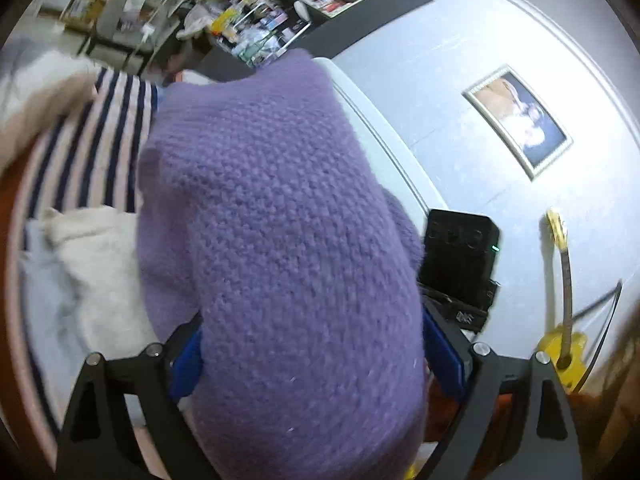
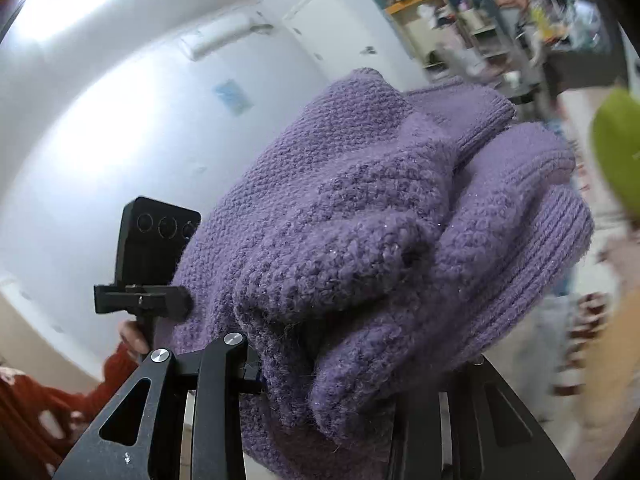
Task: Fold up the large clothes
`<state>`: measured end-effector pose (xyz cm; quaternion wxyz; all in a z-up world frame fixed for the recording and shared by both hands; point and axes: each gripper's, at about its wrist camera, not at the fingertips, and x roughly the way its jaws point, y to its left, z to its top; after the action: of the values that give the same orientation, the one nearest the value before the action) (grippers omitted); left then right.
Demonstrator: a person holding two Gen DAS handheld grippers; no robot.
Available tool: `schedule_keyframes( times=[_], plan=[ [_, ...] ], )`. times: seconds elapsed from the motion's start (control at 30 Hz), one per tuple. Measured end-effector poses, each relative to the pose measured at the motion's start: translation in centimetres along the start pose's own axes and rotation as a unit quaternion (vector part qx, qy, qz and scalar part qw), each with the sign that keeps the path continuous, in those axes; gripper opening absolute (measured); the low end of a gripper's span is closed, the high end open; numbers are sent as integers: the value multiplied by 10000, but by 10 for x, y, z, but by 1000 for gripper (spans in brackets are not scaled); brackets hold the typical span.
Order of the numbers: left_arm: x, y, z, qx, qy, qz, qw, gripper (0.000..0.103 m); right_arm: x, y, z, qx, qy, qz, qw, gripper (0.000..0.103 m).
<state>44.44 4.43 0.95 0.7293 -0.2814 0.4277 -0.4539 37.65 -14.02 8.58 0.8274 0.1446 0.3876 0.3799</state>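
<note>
Left wrist view, left gripper clamped on a bulky folded purple knitted sweater, held up over a striped bedspread, cream blanket beneath, right gripper likewise closed on the sweater's stacked folds.

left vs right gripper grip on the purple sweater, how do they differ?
The left gripper has its blue pads spread wide around a smooth single bulk of the purple knitted sweater. The right gripper carries stacked folds with ribbed cuffs showing, and its fingertips are hidden. Both hold the same sweater aloft.
</note>
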Motion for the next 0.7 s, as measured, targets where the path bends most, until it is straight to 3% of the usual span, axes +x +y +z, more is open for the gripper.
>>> schedule_keyframes(
  times=[0.13, 0.3, 0.37, 0.43, 0.53, 0.7],
  plan=[
    [42, 49, 1, -235, 73, 330, 9992, 90, 46, -43, 4, 85, 486, -490, 9976, 30],
    [55, 131, -15, -715, 327, 1268, 9888, 90, 153, -110, -15, 576, 1083, -217, 9922, 30],
    [55, 161, -21, -1006, 397, 1465, 9833, 92, 179, -130, -29, 750, 1206, -197, 9897, 31],
    [56, 182, -24, -1238, 406, 1607, 9784, 99, 187, -152, -41, 1037, 1259, -289, 9862, 35],
    [46, 198, -30, -1492, 329, 1603, 9752, 101, 186, -175, -52, 1431, 1276, -419, 9806, 53],
    [41, 178, -36, -1279, 493, 1743, 9751, 102, 168, -179, -49, 1289, 1382, -515, 9806, 63]
  ],
)
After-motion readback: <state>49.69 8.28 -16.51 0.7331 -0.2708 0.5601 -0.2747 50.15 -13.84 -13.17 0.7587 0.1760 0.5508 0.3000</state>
